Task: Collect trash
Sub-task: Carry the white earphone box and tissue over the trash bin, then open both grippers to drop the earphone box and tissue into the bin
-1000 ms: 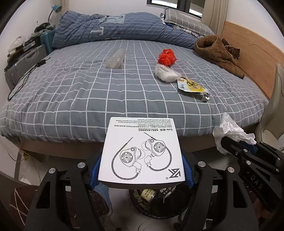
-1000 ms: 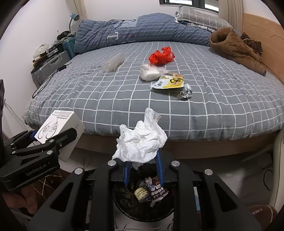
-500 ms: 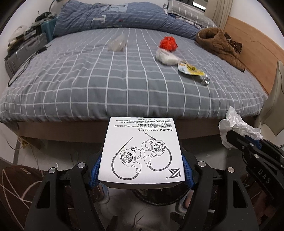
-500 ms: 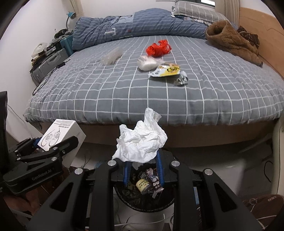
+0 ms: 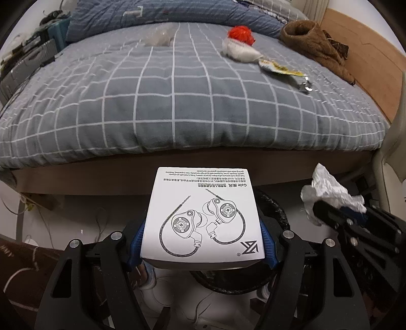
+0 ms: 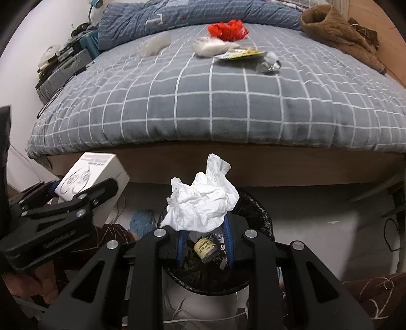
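My left gripper (image 5: 201, 241) is shut on a white earphone box (image 5: 203, 215), held above the black-lined trash bin (image 5: 276, 210) on the floor by the bed's foot. The box also shows in the right wrist view (image 6: 91, 175). My right gripper (image 6: 204, 241) is shut on a crumpled white tissue (image 6: 203, 200), directly over the bin (image 6: 256, 210), which holds a small jar and scraps. The tissue shows in the left wrist view (image 5: 327, 193). On the bed lie a red bag (image 6: 227, 29), a white wad (image 6: 210, 47), a yellow wrapper (image 6: 239, 53), foil (image 6: 269, 64) and a clear plastic bag (image 6: 154, 44).
The grey checked bed (image 5: 177, 101) fills the view ahead. A brown coat (image 5: 314, 45) lies at its far right by the wooden headboard. A folded blue duvet (image 6: 177, 17) lies at the back. Suitcases and clutter (image 6: 63, 68) stand left. Cables and a blue slipper (image 6: 142, 223) lie on the floor.
Both grippers have dropped lower and tilted down towards the bin, the bed rising in view. Each keeps its hold: box in the left, tissue in the right.
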Motion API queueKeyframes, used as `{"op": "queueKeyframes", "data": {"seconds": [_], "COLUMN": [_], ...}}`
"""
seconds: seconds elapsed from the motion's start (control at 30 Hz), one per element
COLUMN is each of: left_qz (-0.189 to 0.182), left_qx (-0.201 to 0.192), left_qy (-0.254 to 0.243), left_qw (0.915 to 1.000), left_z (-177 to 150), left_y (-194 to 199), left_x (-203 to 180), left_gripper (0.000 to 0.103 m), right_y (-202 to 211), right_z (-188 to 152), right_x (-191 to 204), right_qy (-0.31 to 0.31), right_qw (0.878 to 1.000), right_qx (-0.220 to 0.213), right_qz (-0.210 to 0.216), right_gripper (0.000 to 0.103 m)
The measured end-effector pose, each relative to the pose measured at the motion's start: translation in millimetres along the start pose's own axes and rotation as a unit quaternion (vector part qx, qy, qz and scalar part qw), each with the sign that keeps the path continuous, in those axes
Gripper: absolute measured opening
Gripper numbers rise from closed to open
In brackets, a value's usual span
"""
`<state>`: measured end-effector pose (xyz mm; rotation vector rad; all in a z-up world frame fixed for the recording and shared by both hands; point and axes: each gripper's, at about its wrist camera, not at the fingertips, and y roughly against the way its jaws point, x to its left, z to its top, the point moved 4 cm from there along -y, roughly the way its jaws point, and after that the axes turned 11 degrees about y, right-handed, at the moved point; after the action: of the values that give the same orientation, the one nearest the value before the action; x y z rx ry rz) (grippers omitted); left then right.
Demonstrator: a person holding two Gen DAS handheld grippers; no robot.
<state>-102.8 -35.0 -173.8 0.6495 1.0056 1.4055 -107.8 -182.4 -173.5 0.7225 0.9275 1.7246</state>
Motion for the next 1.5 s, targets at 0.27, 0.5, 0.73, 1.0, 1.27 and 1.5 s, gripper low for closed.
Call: {"op": "queueKeyframes", "data": {"seconds": [0.27,0.5,0.73,1.0,1.27,1.5], "left_qz": [0.008,0.015,0.025,0.030,0.023,0.011], "left_qx": [0.023,0.043,0.054,0.054,0.047,0.041], "left_qy": [0.009,0.015,0.024,0.024,0.018,0.005], "left_qw": [0.9997,0.9988,0.9979,0.9978,0.9985,0.9991], "left_z": [3,0,-2,-2,2,4], "left_y": [-28,-47,-60,-61,-59,-53], "left_x": [12,20,32,37,24,1], "left_gripper": [0.069,0.069,0.069,0.069,0.070,0.070], "right_y": [-35,-68,-88,-95,-73,-45], "right_z": [1,-6,-7,-12,-10,-9], "right_x": [6,11,16,21,16,-6], "right_qy": [0.006,0.018,0.024,0.036,0.034,0.020], "right_qw": [1.000,0.998,0.997,0.996,0.998,0.999], "right_qx": [0.028,0.058,0.072,0.077,0.053,0.033], "right_qz": [0.007,0.011,0.016,0.017,-0.006,-0.034], "right_gripper": [0.023,0.025,0.025,0.038,0.074,0.091]}}
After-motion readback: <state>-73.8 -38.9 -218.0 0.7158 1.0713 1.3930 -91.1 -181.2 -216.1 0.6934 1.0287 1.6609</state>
